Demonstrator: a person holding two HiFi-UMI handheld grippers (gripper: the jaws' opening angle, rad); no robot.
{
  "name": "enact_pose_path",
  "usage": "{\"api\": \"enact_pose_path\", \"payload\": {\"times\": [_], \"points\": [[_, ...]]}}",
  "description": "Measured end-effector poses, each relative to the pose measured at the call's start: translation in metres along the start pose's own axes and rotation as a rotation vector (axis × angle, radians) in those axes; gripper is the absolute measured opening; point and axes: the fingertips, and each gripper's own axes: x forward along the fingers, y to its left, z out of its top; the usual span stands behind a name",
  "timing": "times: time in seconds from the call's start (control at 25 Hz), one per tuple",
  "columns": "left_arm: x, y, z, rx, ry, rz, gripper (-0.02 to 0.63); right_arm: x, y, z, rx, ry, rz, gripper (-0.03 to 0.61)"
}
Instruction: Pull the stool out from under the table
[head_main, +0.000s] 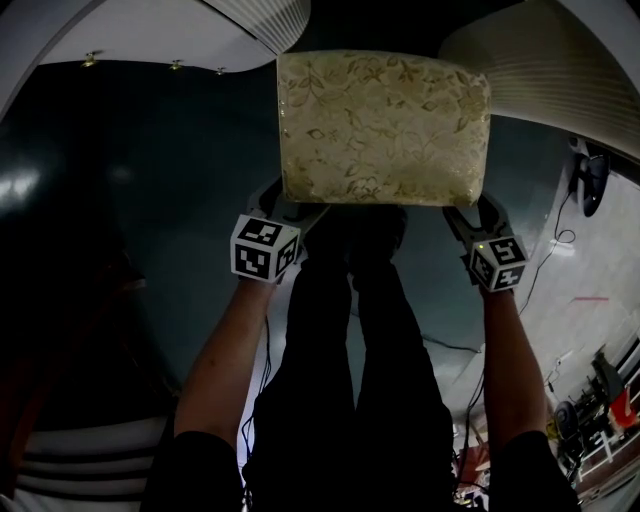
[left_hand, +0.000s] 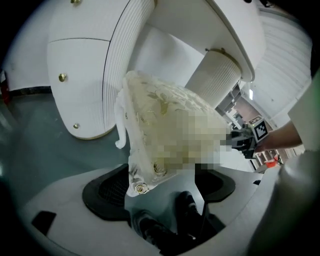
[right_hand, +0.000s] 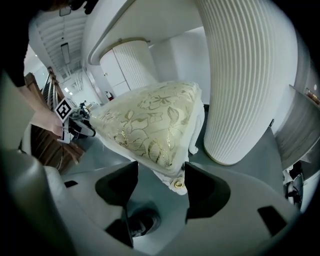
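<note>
So both grippers are on the stool at this point. The left gripper (head_main: 285, 200) has its jaws spread really wide, and in the left gripper view (left_hand: 162, 185) the near-left corner of the stool (left_hand: 155, 115) sits right between the black pads. The little gold rosette (left_hand: 138, 188) on that corner is tucked up against the left-hand pad. The cushion edge reaches across to the other pad too, though a blurred patch covers part of it. It looks like a wide pinch on the corner, not a loose hover.

It's the same deal on the other side. The right gripper (right_hand: 161, 182) is also opened wide and clamped over the near-right corner of the stool (right_hand: 150, 125). The cushion edge meets both pads, and that corner's rosette (right_hand: 177, 184) sits just beside the right-hand pad.

From the head view the stool (head_main: 385, 130) is a square seat in pale gold floral fabric, straight ahead of the person. One gripper is on each near corner, the right gripper (head_main: 468, 212) mirroring the left. The marker cubes (head_main: 265, 247) sit just behind the jaws.

The seat's far end is up by the white table (head_main: 560, 70), between its ribbed pedestals (right_hand: 245, 85). Underneath it all is a dark floor (head_main: 150, 180), and the person's dark shoes (head_main: 370, 235) are just beside the seat's near edge.
</note>
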Motion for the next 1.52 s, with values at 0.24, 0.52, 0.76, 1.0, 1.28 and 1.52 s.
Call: {"api": "enact_pose_path", "payload": {"times": [0.24, 0.52, 0.76, 1.0, 1.28, 1.52], "points": [[-0.038, -0.011, 0.021, -0.025, -0.063, -0.151, 0.407, -0.036, 0.003, 0.023, 0.151, -0.125, 0.144, 0.247], [-0.047, 0.011, 0.048, -0.174, -0.102, -0.193, 0.414, -0.04, -0.013, 0.065, 0.296, -0.217, 0.136, 0.265], [-0.03, 0.01, 0.051, -0.256, -0.085, -0.215, 0.43, -0.017, -0.021, 0.069, 0.48, -0.255, 0.219, 0.276], [-0.018, 0.007, 0.048, -0.302, -0.056, -0.261, 0.43, -0.01, -0.021, 0.061, 0.603, -0.233, 0.252, 0.281], [-0.014, 0.004, 0.046, -0.333, -0.064, -0.276, 0.43, -0.009, -0.016, 0.07, 0.555, -0.217, 0.246, 0.281], [-0.016, 0.002, 0.044, -0.297, 0.015, -0.218, 0.43, -0.013, -0.006, 0.058, 0.619, -0.227, 0.25, 0.281]]}}
